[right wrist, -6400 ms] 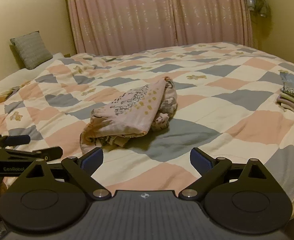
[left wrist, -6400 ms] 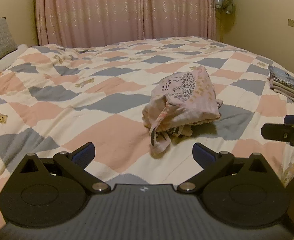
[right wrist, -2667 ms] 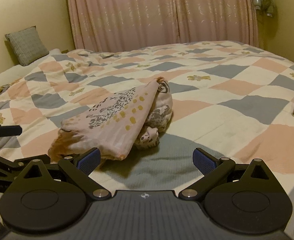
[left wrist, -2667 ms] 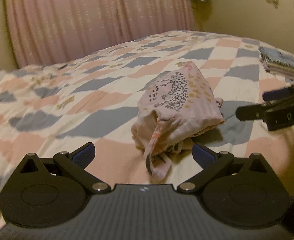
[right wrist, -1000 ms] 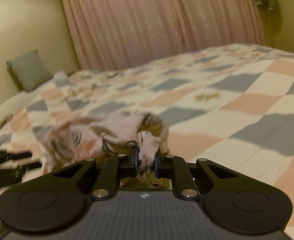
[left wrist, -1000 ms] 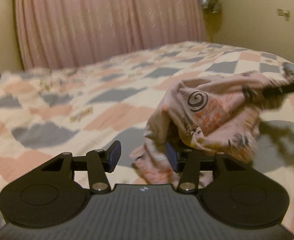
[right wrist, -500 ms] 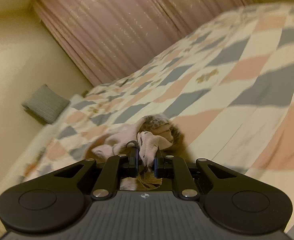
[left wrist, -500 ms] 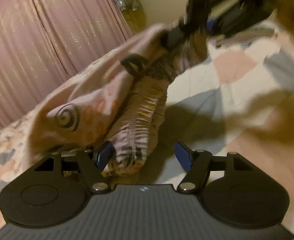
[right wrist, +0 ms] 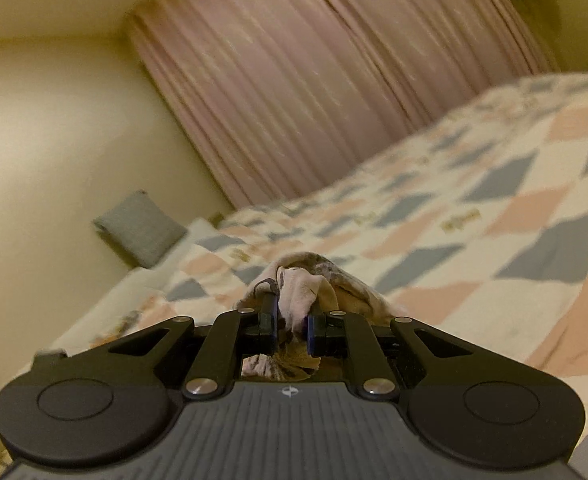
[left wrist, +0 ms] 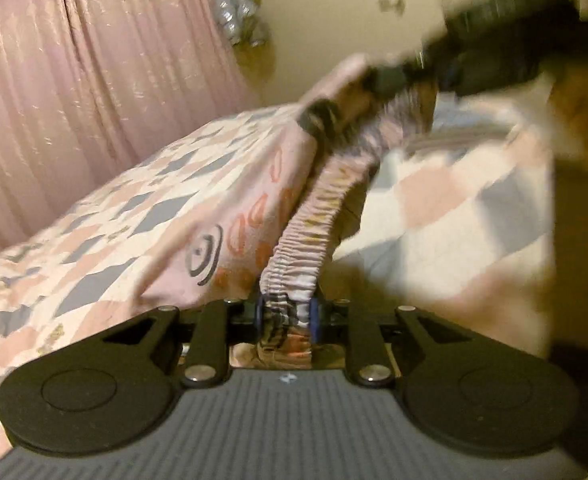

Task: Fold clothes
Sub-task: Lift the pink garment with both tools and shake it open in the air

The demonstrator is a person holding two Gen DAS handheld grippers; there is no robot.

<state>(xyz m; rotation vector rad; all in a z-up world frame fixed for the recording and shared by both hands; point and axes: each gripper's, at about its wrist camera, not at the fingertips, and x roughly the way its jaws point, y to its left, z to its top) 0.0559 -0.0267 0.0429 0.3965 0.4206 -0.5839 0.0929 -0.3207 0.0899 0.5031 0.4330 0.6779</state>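
A: Stretching between the two claws, the pink garment [left wrist: 249,216] runs from the left claw [left wrist: 285,317] up and to its right, ending at the right claw [left wrist: 398,78]. Its gathered elastic band [left wrist: 318,220] marks the long axis.

B: State of each claw?

A: Left claw: jaws drawn in close, pinching one end of the band. Right claw [right wrist: 290,326]: jaws likewise drawn in, with a bunch of the same fabric [right wrist: 298,294] clamped between them. Neither claw holds anything else.

B: Position of the garment relative to the bed [left wrist: 73,248]?

A: Directly ahead of the left claw and rising away from it. The band end is raised; the printed panel drapes left of that claw toward the quilt. Contact with the quilt cannot be confirmed, as the view is blurred.

B: Which relation governs the next move?

A: Judged from this, the band line. The right claw sits higher and farther forward than the left. Levelling the two ends should bring the band straight, letting the garment hang flat for laying out on the bed.
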